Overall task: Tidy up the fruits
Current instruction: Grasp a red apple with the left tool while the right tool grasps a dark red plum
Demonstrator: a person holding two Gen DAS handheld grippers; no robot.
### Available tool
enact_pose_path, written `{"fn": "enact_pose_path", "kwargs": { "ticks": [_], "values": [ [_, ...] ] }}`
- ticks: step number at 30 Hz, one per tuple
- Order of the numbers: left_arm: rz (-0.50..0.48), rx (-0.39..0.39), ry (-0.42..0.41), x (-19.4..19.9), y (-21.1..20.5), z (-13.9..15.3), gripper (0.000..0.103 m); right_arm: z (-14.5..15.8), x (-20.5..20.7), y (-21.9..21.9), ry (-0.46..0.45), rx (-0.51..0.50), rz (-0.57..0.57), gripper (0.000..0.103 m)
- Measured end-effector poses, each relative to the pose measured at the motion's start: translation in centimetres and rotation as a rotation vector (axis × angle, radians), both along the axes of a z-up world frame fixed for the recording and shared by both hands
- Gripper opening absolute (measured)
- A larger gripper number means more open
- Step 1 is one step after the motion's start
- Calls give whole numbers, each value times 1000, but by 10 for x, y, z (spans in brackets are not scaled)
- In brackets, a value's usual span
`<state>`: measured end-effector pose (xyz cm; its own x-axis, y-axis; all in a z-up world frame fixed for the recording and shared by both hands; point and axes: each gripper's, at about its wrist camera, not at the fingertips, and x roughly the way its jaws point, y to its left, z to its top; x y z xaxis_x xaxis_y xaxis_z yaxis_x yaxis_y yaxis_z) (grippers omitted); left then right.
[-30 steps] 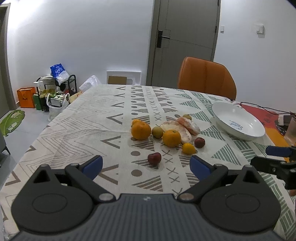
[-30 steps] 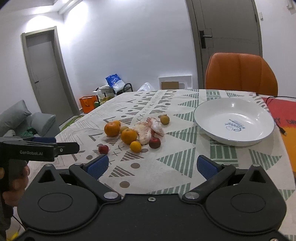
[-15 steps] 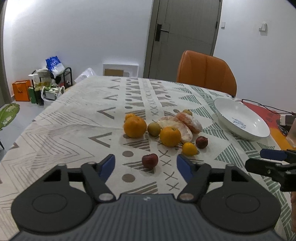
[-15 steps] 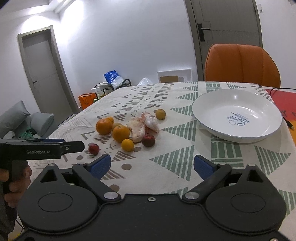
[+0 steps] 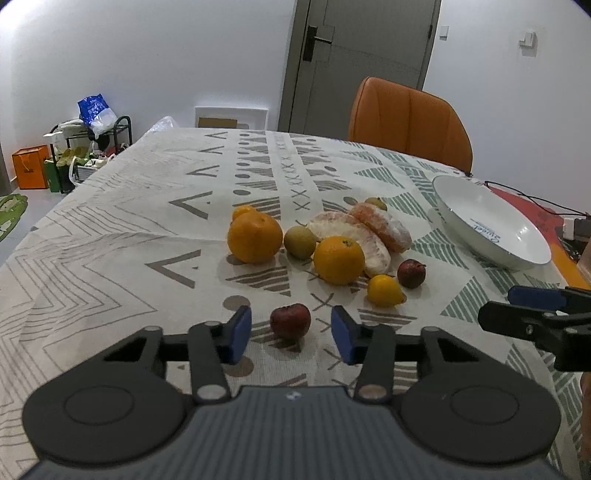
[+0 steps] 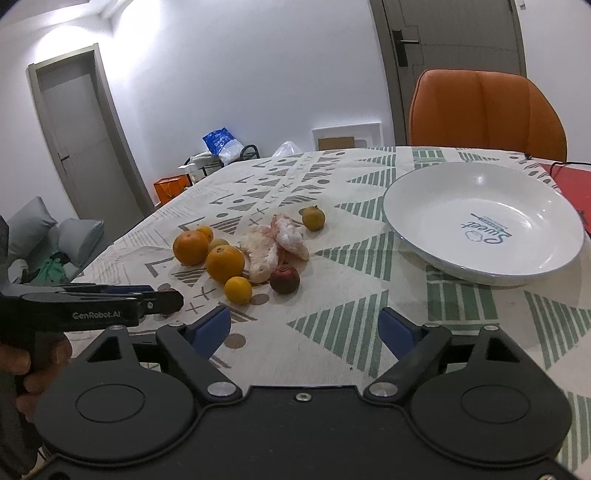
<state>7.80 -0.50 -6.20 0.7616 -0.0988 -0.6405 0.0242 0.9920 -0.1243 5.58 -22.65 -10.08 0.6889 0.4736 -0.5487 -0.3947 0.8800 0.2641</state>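
Between the left gripper's parted blue pads: round, matte dark-red fruit, untouched; right gripper spread wide, holding nothing.

Light: cool, dim indoor glow, brightest on the upper-left wall.
Shadows: soft, short under the fruits.
Glare: faint on the plate.
Edges: fisheye-bent, dark corners.
Focus: sharp.

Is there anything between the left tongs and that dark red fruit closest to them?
Nothing visible. The left tongs are open, with the dark red fruit right at the gap between their blue tips, only patterned tablecloth around it. The other fruits lie farther back.
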Motion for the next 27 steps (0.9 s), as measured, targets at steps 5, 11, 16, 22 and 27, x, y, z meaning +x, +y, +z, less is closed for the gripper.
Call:
{"fn": "enact_pose_path", "kwargs": {
  "ticks": [5, 11, 16, 22, 27],
  "values": [
    [-6, -8, 2, 5, 3, -4, 23, -5, 10, 4, 15, 1, 4, 86],
    [-5, -12, -10, 5, 10, 0, 23, -10, 23, 12, 34, 1, 16, 80],
    [15, -18, -13, 6, 18, 2, 23, -13, 33, 21, 51, 6, 30, 71],
    [24, -24, -19, 9, 24, 5, 23, -15, 45, 29, 54, -7, 26, 57],
    [25, -29, -23, 10, 27, 6, 23, -16, 51, 34, 45, -13, 21, 52]
  ]
}}
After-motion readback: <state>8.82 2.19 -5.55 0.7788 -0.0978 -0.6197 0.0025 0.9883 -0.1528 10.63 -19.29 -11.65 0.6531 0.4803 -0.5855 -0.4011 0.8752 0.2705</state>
